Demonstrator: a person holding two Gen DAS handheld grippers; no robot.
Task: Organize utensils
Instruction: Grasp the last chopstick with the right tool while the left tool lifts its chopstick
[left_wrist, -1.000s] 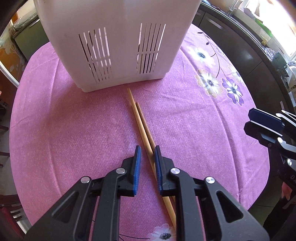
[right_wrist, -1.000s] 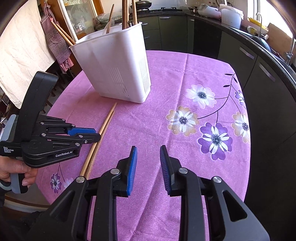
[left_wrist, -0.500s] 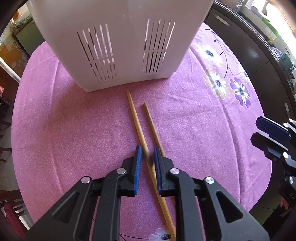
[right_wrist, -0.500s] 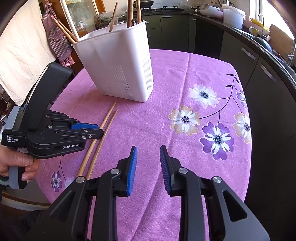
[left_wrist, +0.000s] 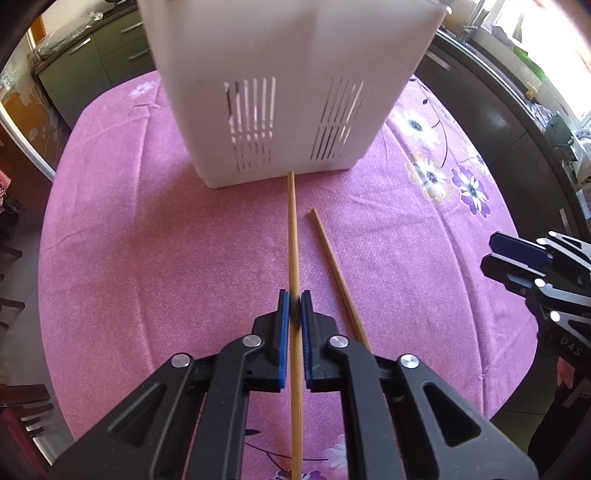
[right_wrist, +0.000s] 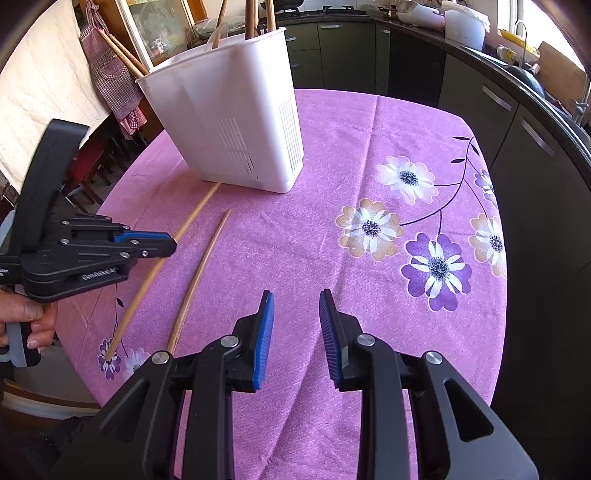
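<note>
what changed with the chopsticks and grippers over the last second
The left gripper has just closed its jaws on one chopstick and swung it away from the second chopstick; a second ago they lay side by side. The right gripper stayed open and empty, and the white holder kept its place.

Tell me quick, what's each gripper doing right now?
Left gripper: closed on one chopstick, having just squeezed shut.
Right gripper: open, nothing between its fingers.

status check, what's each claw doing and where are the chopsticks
Left claw just closed, shut on one chopstick. Right claw open, empty. Second chopstick flat on tablecloth. White holder just ahead, path clear.
</note>
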